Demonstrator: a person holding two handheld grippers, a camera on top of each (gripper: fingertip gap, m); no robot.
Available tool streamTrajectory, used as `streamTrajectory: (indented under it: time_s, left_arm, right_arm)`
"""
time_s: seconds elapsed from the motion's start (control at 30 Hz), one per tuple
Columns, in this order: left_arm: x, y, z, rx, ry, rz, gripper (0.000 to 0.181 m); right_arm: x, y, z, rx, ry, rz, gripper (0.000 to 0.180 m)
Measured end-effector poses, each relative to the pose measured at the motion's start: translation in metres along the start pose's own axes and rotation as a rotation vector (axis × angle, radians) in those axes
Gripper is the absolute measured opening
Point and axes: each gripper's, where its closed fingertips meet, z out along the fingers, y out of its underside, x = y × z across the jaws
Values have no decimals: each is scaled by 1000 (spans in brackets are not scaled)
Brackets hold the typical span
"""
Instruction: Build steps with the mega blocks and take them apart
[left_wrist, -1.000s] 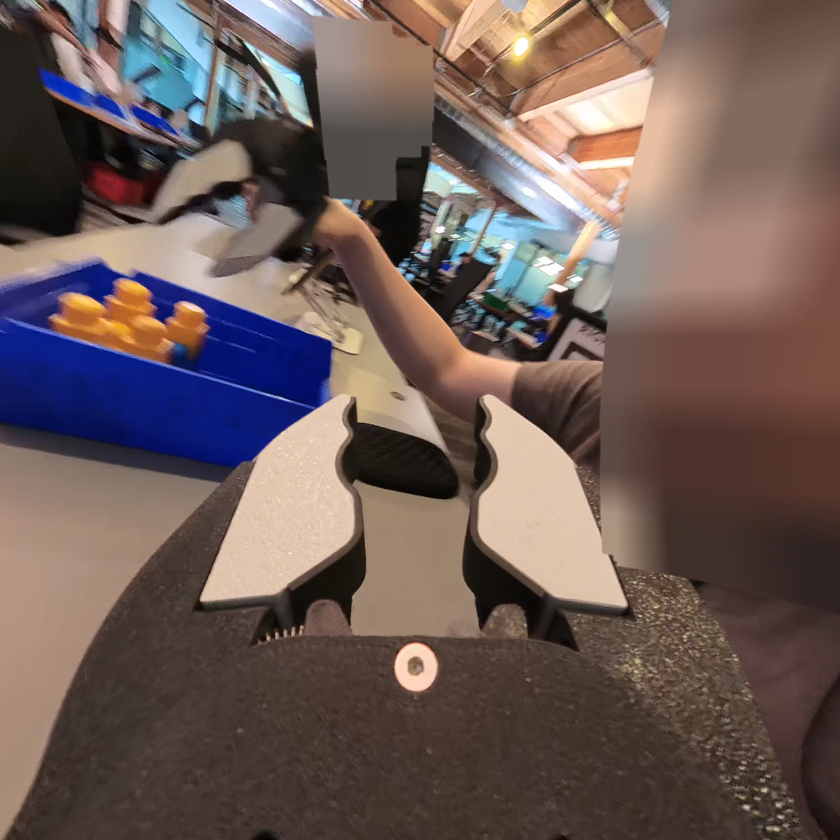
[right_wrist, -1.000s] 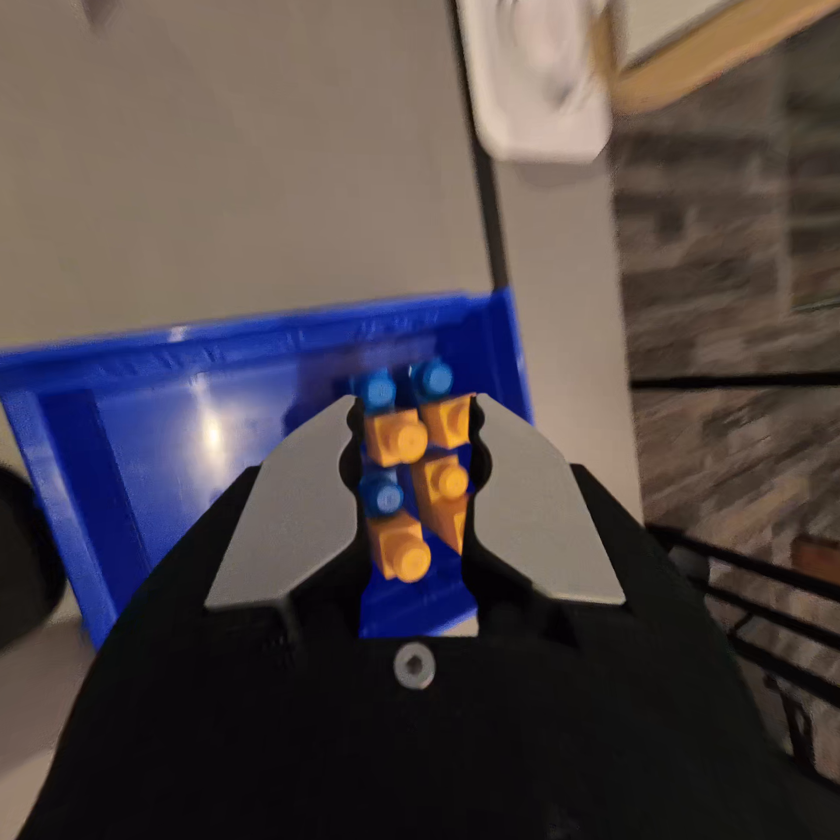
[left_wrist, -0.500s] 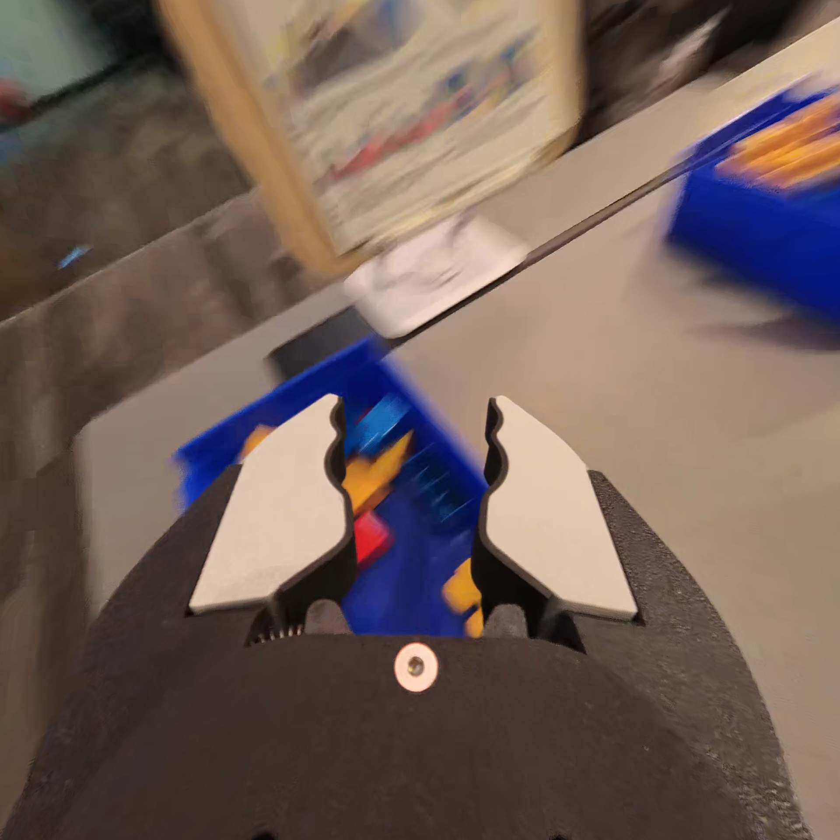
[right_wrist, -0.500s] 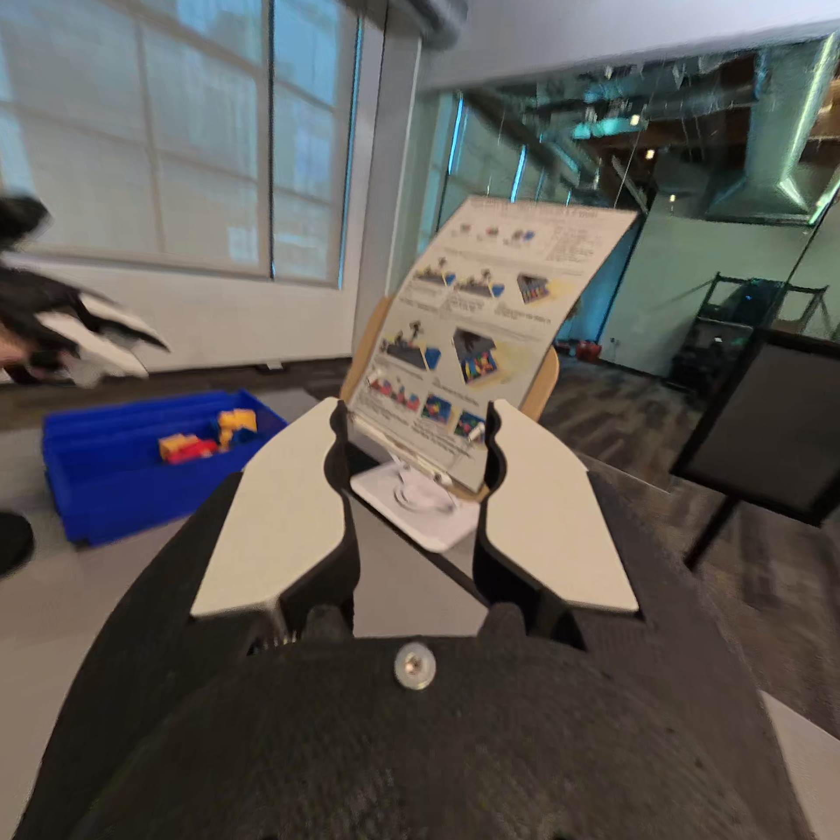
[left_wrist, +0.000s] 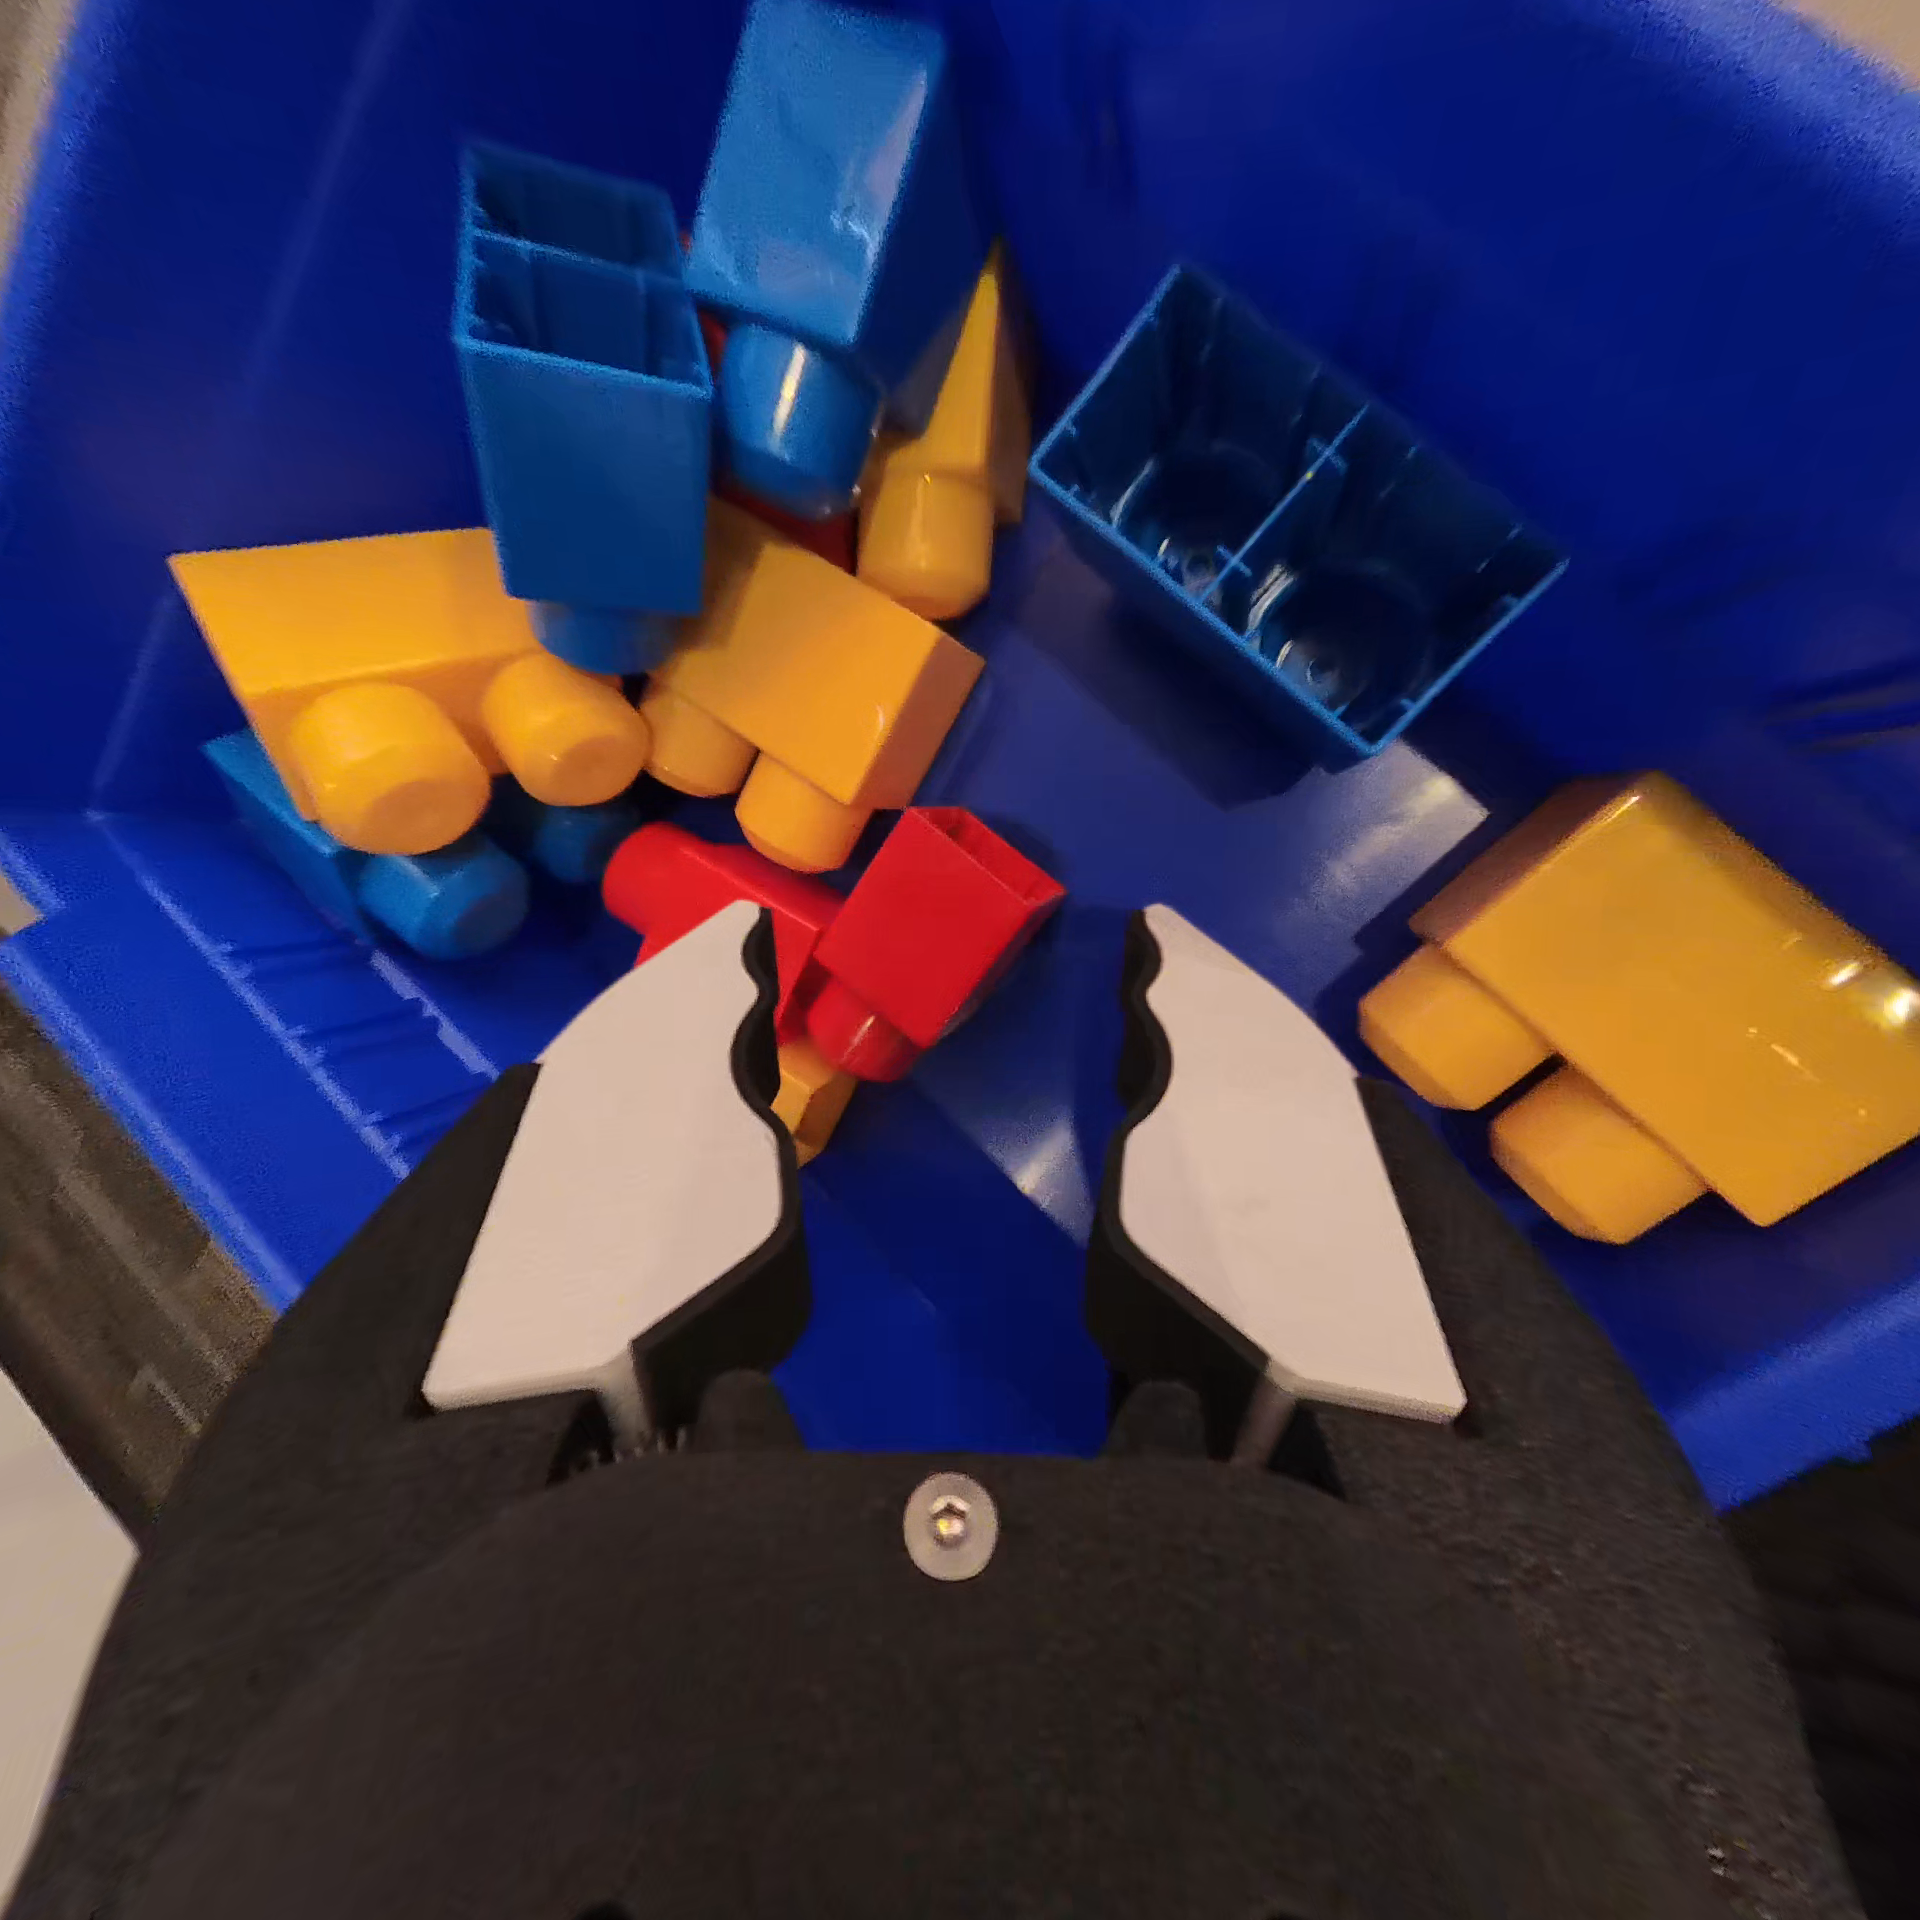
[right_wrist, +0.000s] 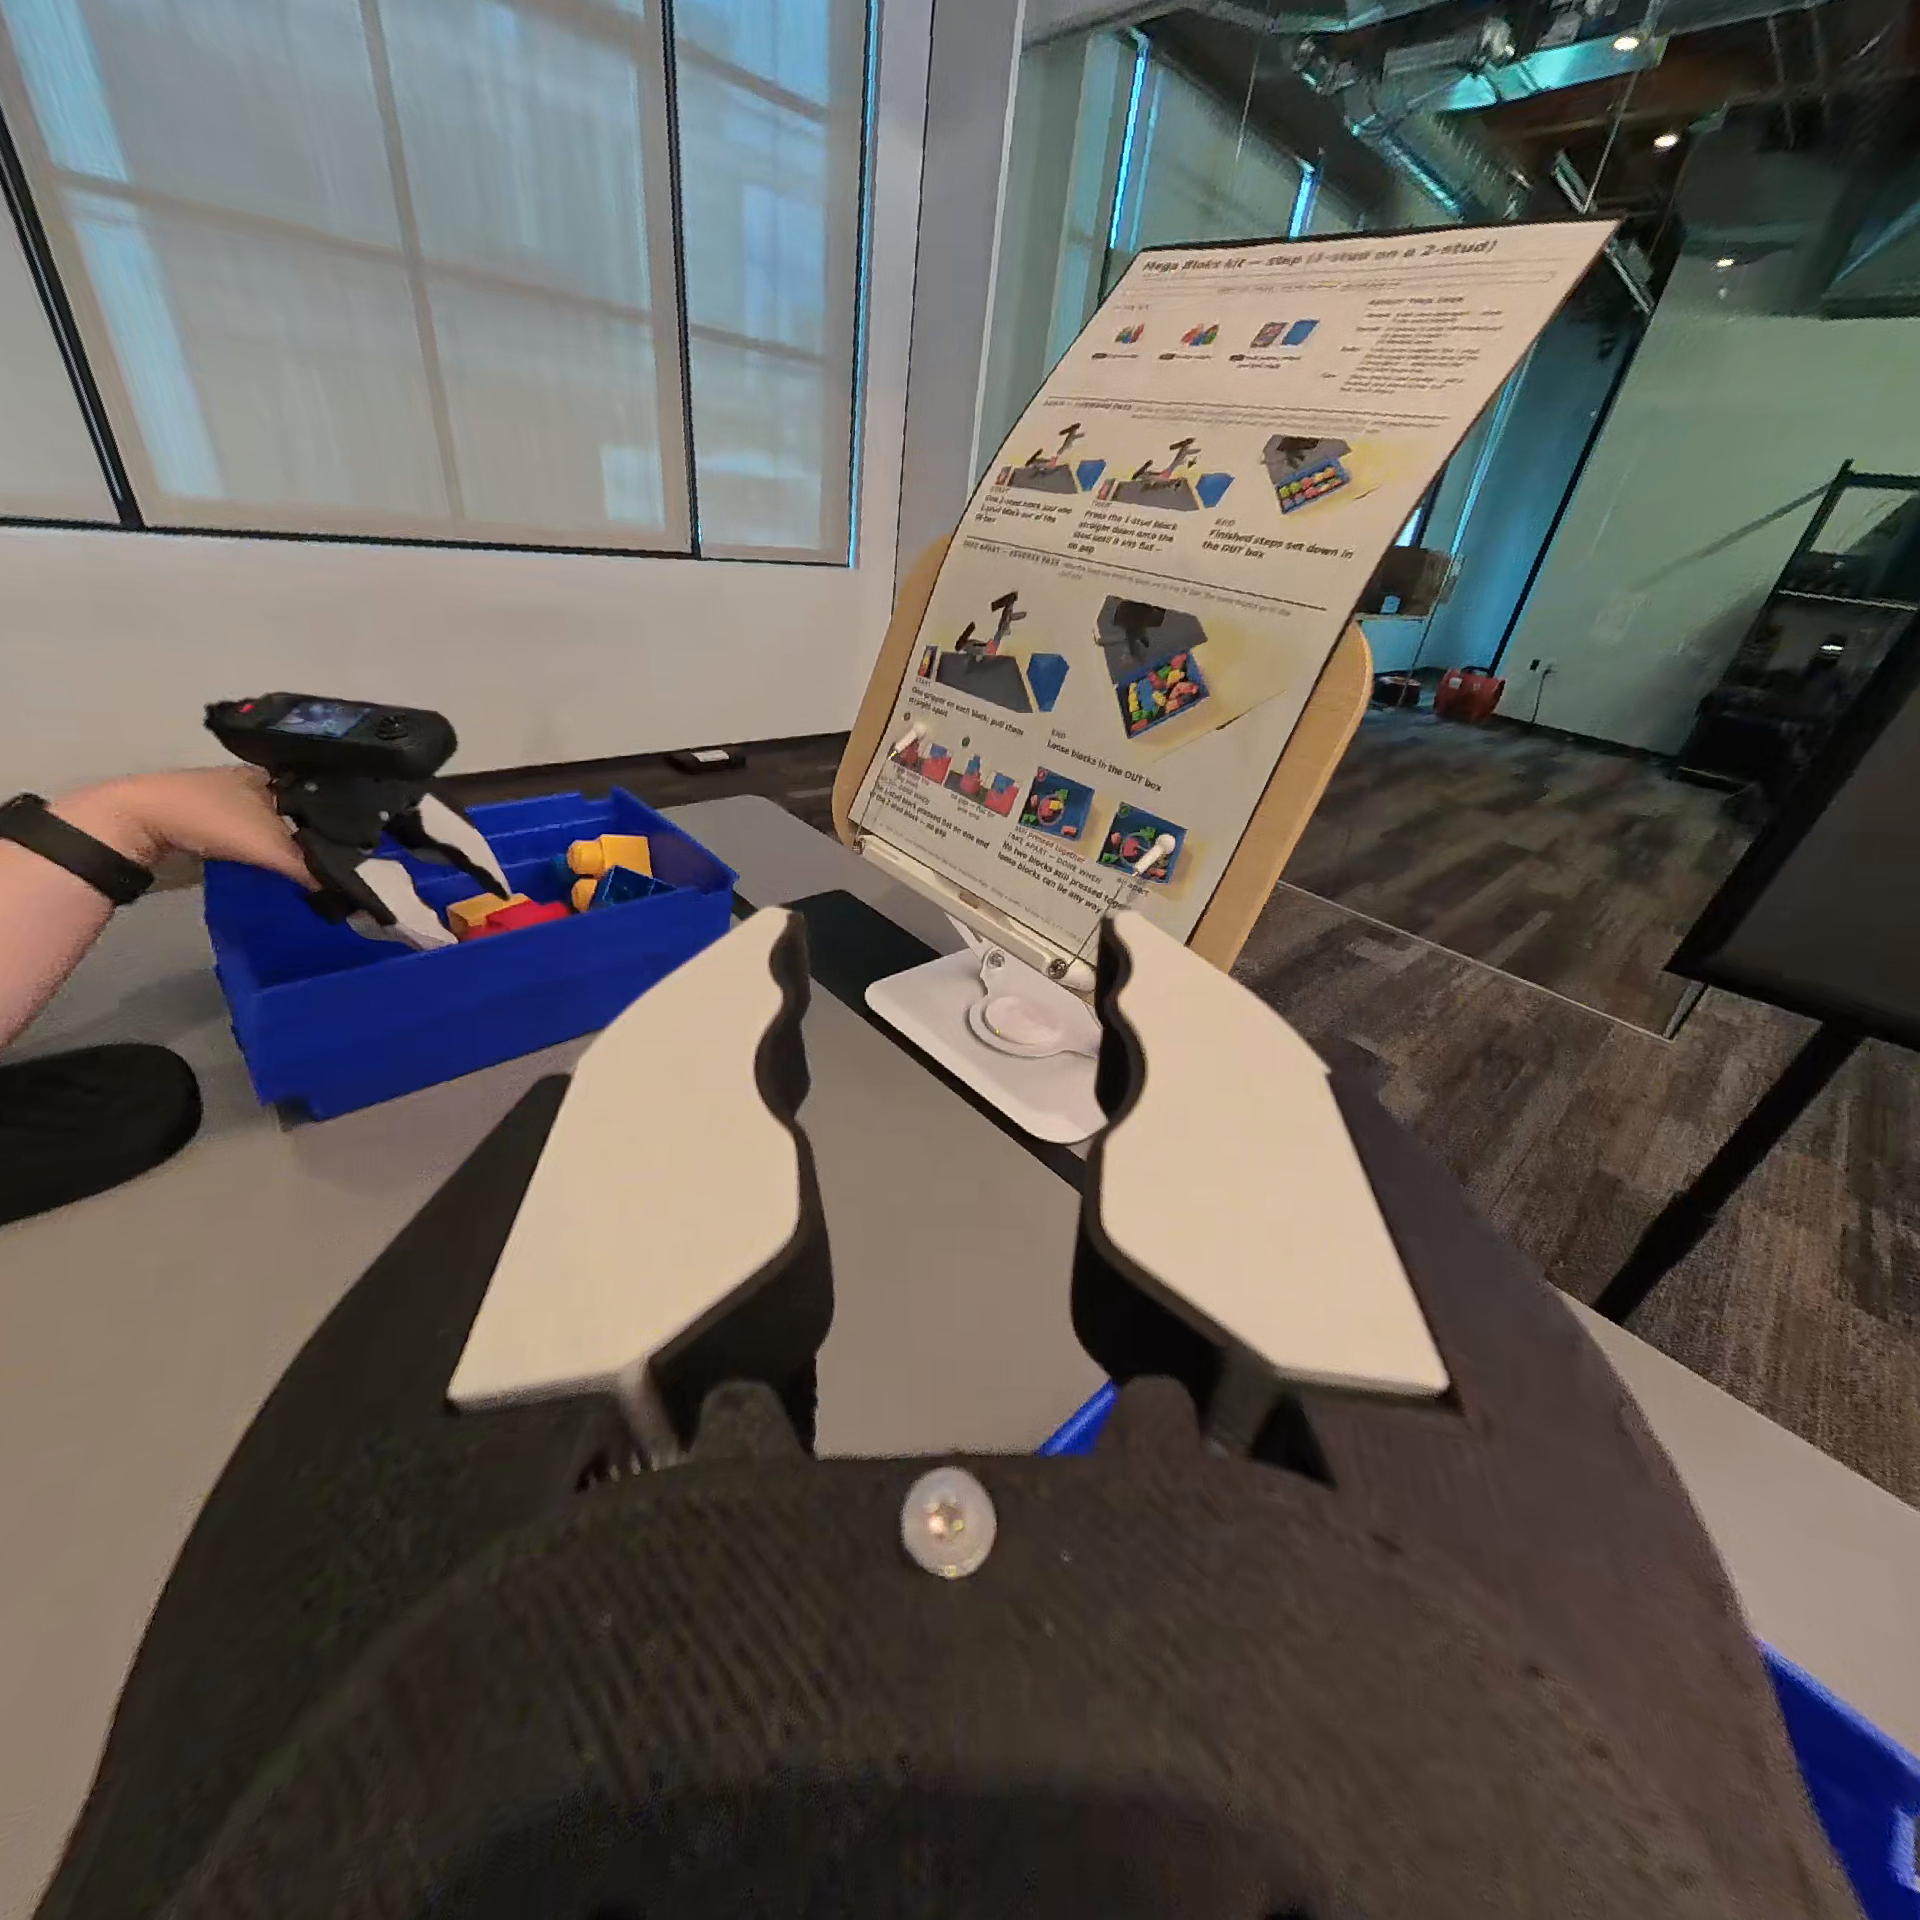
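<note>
In the left wrist view my left gripper is open and empty, reaching down into a blue bin of loose blocks. A red one-stud block lies just beyond the left finger's tip. Yellow blocks, blue blocks and an upturned blue two-stud block lie beyond; a yellow two-stud block lies to the right. In the right wrist view my right gripper is open and empty above the table. The left gripper shows there far left, inside the blue bin.
A picture instruction sheet on a wooden stand with a white base stands at the grey table's far edge. A second blue bin's corner shows at lower right. A hand holds the left gripper. Carpeted floor lies to the right. My right fingertips sit around 55 cm from my left ones. My left gripper is the nearer one to the yellow two-stud block: about 7 cm, against 50 cm.
The left gripper swung from pointing across the room down into the blue bin of loose blocks. The right gripper lifted from over a bin of stacked blocks to level, facing the instruction stand.
</note>
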Motion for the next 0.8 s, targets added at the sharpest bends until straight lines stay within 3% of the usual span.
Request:
streamTrajectory:
  time_s: [0.33,0.53,0.67,0.8]
  left_arm:
    - [6,12,24,-63,99,-16,61]
    - [21,26,19,-159,187,-32,39]
    - [22,22,23,-158,220,-82,37]
    - [4,8,5,-94,131,-101,38]
  right_arm:
    - [-13,21,15,-81,-78,-49,55]
    - [-19,34,23,-133,-94,-87,54]
    - [-25,36,26,-147,-107,-120,54]
    - [-29,38,29,-159,-108,-149,54]
